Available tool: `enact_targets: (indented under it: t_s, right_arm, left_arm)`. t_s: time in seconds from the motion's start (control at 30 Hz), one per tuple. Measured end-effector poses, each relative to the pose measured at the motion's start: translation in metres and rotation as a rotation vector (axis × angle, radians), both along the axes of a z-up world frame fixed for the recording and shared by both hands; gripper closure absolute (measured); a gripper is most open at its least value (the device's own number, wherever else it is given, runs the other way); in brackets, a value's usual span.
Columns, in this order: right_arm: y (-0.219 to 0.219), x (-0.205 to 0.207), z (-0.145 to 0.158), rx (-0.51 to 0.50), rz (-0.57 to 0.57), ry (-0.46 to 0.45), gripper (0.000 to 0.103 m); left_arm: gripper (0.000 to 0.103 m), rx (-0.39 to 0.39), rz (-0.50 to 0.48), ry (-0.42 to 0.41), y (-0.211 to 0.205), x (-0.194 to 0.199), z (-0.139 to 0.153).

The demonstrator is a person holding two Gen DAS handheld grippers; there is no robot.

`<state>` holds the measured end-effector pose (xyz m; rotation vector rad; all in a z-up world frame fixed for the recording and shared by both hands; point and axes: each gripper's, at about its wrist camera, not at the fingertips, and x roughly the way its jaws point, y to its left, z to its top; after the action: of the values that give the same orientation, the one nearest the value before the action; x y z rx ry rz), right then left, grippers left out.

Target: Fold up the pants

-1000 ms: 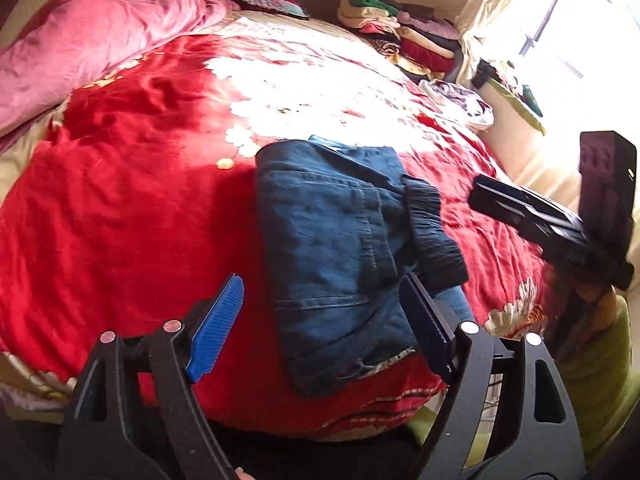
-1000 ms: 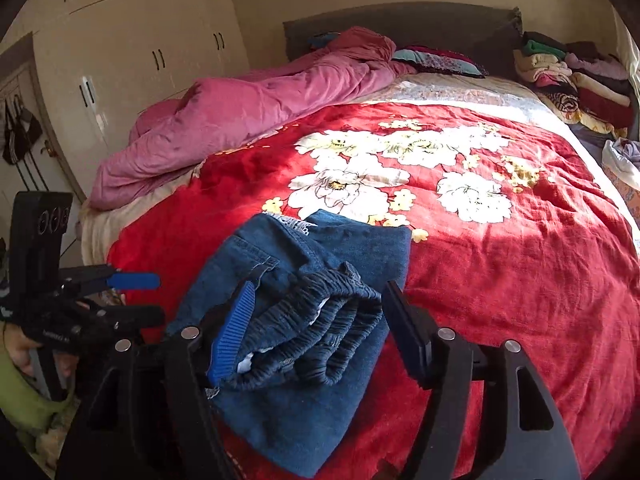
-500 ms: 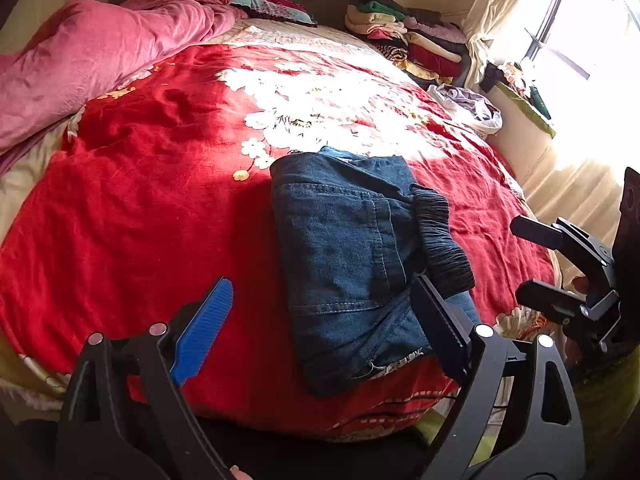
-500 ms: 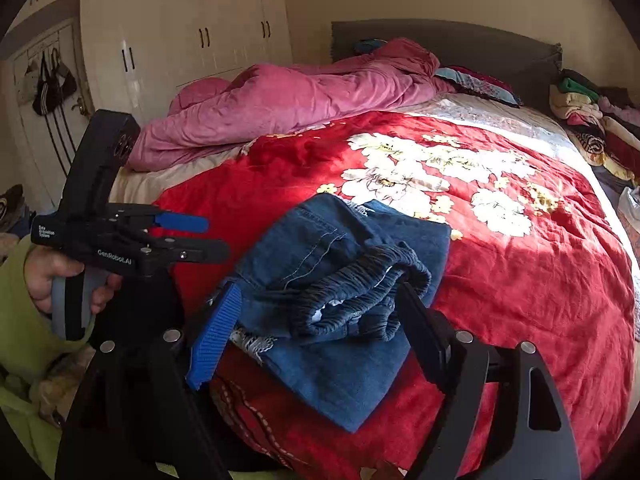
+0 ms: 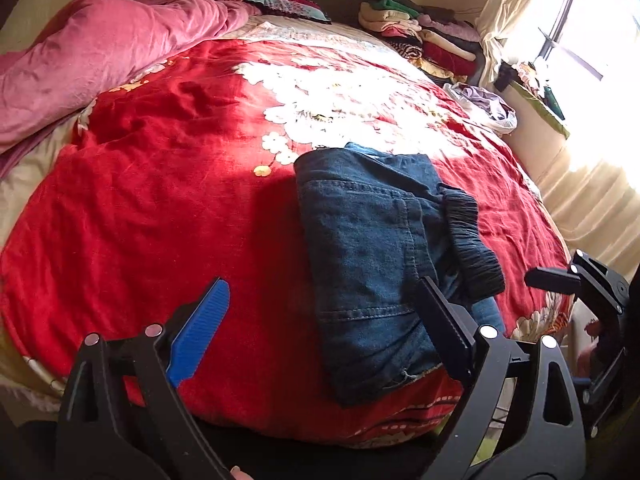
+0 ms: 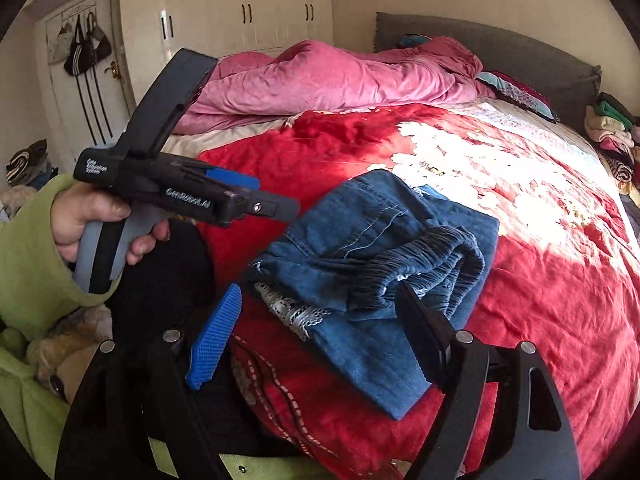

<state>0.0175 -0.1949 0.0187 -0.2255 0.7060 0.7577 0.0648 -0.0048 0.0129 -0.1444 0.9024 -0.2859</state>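
Blue denim pants [image 5: 372,256] lie folded in a compact stack near the front edge of the bed, with the dark elastic waistband [image 5: 472,244] bunched on top at their right side. In the right wrist view the pants [image 6: 372,248] show a lace trim at the near edge. My left gripper [image 5: 320,324] hangs open just before the stack, with its right finger in front of the denim and nothing clamped. My right gripper [image 6: 320,336] is open too, near the pants' corner. Each gripper shows in the other's view: the right gripper [image 5: 560,280] and the left gripper [image 6: 272,196], held by a hand [image 6: 88,220].
The red floral blanket [image 5: 160,200] covers the bed. A pink duvet [image 5: 100,48] lies bunched at the far left. Folded clothes [image 5: 420,36] are stacked by the headboard, near a window [image 5: 580,20]. A green sleeve [image 6: 28,260] and wardrobe doors [image 6: 240,12] stand left of the bed.
Both grippers have opened wider and drawn back from the pants. The right gripper has swung and rolled, so the left gripper and hand now fill its left side. The pants lie still.
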Motion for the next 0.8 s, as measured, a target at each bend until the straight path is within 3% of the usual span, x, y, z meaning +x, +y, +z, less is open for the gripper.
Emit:
enact_targets:
  t_s: [0.13,0.17,0.2,0.23,0.37,0.4,0.5,0.63,0.8]
  right_arm:
    - [0.018,-0.001,-0.006,-0.02,0.064,-0.007,0.027]
    - [0.024,0.001,-0.007,-0.024,0.084,-0.009,0.029]
    - [0.03,0.003,-0.009,-0.038,0.097,-0.017,0.034]
    - [0.038,0.005,-0.011,-0.061,0.105,-0.028,0.038]
    - [0.063,0.017,-0.028,-0.186,0.116,-0.088,0.045]
    - [0.067,0.018,-0.033,-0.206,0.121,-0.096,0.051]
    - [0.07,0.02,-0.042,-0.174,0.174,-0.042,0.085]
    - [0.074,0.0,-0.045,-0.227,0.228,-0.069,0.087]
    - [0.072,0.005,-0.062,-0.196,0.186,0.008,0.085]
  left_arm:
    - [0.017,-0.008,0.014,0.001,0.007,0.015,0.003]
    - [0.024,-0.012,0.005,0.002,0.006,0.02,0.003]
    - [0.038,-0.013,-0.003,0.007,0.004,0.025,0.003]
    - [0.042,-0.02,-0.02,0.017,0.0,0.03,0.002]
    - [0.047,-0.01,-0.073,0.042,-0.02,0.047,-0.007]
    - [0.047,0.003,-0.08,0.048,-0.025,0.051,-0.011]
    - [0.047,0.039,-0.082,0.077,-0.032,0.063,-0.026]
    - [0.045,0.029,-0.065,0.097,-0.026,0.071,-0.038]
    - [0.037,0.009,-0.044,0.091,-0.018,0.073,-0.044]
